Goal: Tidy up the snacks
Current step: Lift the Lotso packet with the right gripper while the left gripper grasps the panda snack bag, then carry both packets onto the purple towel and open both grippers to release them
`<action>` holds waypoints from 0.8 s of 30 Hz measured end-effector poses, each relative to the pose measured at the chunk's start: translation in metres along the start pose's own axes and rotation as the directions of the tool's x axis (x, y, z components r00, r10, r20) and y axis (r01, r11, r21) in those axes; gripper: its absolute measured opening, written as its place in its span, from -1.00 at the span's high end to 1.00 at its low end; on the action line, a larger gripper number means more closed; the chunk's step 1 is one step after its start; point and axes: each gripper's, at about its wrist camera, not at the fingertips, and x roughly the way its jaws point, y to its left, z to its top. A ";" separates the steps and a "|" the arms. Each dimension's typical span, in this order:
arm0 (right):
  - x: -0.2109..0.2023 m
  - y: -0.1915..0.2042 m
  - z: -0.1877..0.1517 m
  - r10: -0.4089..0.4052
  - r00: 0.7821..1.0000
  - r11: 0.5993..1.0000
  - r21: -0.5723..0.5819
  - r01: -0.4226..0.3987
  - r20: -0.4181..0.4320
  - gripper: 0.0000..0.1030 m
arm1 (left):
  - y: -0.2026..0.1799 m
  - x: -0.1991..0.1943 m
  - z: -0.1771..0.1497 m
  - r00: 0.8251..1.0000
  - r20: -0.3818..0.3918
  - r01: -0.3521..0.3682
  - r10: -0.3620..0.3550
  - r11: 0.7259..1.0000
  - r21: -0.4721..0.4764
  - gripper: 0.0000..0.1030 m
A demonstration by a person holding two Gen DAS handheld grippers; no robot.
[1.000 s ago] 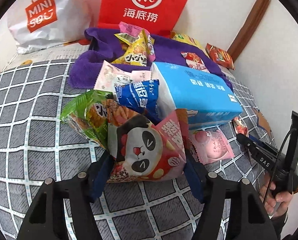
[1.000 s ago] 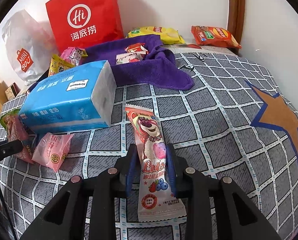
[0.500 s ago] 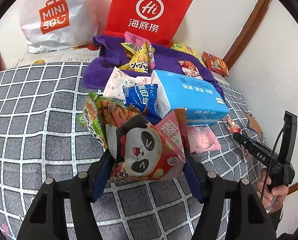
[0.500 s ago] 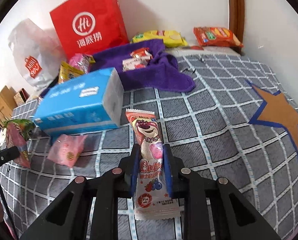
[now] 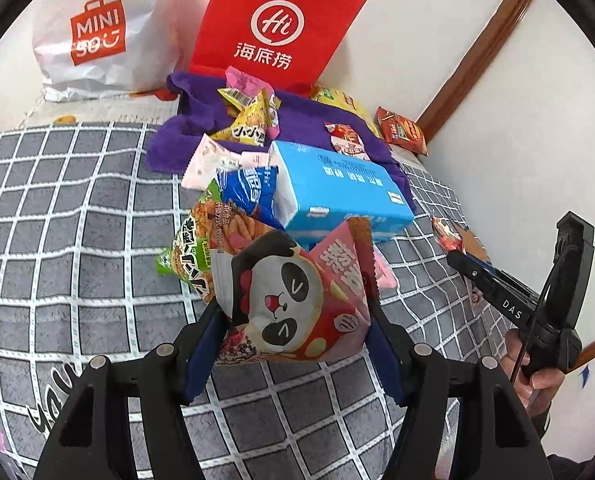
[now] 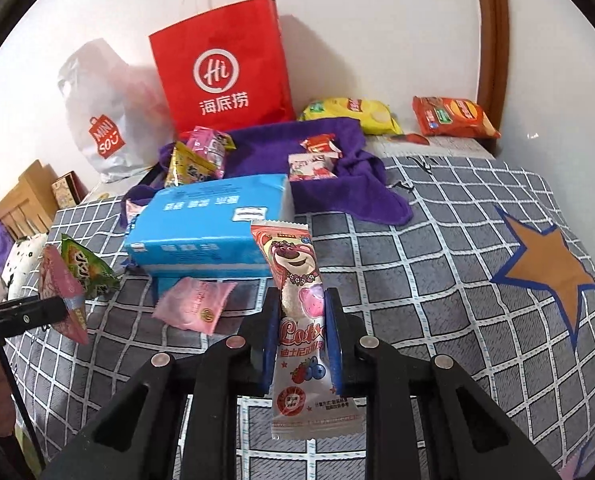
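The right gripper (image 6: 301, 336) pinches a long, narrow plastic snack sachet printed with a pink bear and berries (image 6: 297, 312); its jaws have just been closing on the sachet's middle, and the pads now press both long edges. The sachet hangs clear of the grey bedspread with a white grid and an orange star (image 6: 437, 280), its top end pointing away and its crimped bottom end dangling below the jaws.

The left gripper (image 5: 297, 340) is clamped on a puffy pink foil packet with a cartoon panda face (image 5: 289, 300), held by its two sides above the bedspread.

To carry both well, I judge the grips should stay firm but not crushing: the panda packet is air-filled and slippery, and the thin sachet could swivel in the pads. Lifting straight and moving slowly towards the pile would keep either from swinging or snagging.

Just beyond lie a green crinkled noodle-snack bag (image 5: 193, 248), a blue soft pack of tissues (image 6: 205, 224) and a small pink wrapped sweet (image 6: 193, 304). Further back, a purple towel (image 6: 337, 188) carries more packets, and a red paper carrier bag (image 6: 221, 68) stands against the wall.
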 end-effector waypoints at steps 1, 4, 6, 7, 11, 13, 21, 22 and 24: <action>-0.001 0.001 0.000 0.001 1.000 1.000 -0.003 -0.001 0.001 0.58 | 0.000 0.000 -0.002 1.000 -0.005 0.002 -0.002 1.000 0.000 -0.26; -0.003 0.004 -0.001 0.005 1.000 1.000 -0.013 -0.005 0.001 0.58 | -0.001 0.001 -0.007 0.999 -0.033 0.040 -0.040 0.999 0.004 -0.27; -0.004 0.005 -0.002 0.005 1.000 1.000 -0.018 -0.005 -0.002 0.58 | -0.003 0.006 -0.013 0.996 -0.073 0.050 -0.049 0.999 0.011 -0.27; -0.003 0.006 -0.002 0.004 1.000 1.000 -0.021 -0.004 -0.003 0.58 | -0.003 0.009 -0.016 0.996 -0.082 0.043 -0.042 0.999 0.017 -0.27; -0.001 0.007 -0.008 0.004 1.000 1.000 -0.021 -0.004 -0.017 0.58 | -0.002 0.026 -0.029 0.991 -0.130 0.012 -0.009 1.000 0.024 -0.30; 0.001 0.006 -0.011 0.001 1.000 1.000 -0.021 -0.002 -0.027 0.58 | -0.003 0.029 -0.031 0.991 -0.135 0.015 -0.012 1.000 0.022 -0.37; 0.003 0.005 -0.017 0.013 0.999 1.000 -0.010 -0.013 -0.037 0.58 | -0.022 0.041 -0.032 0.994 -0.104 0.029 -0.025 0.999 0.038 -0.86; 0.003 0.006 -0.018 0.014 0.999 1.000 -0.010 -0.015 -0.039 0.58 | -0.025 0.042 -0.032 0.995 -0.096 0.027 -0.023 0.999 0.046 -0.86; 0.005 0.006 -0.020 0.017 0.999 1.000 -0.009 -0.017 -0.043 0.58 | -0.031 0.042 -0.032 0.996 -0.080 0.043 -0.038 0.997 0.058 -0.83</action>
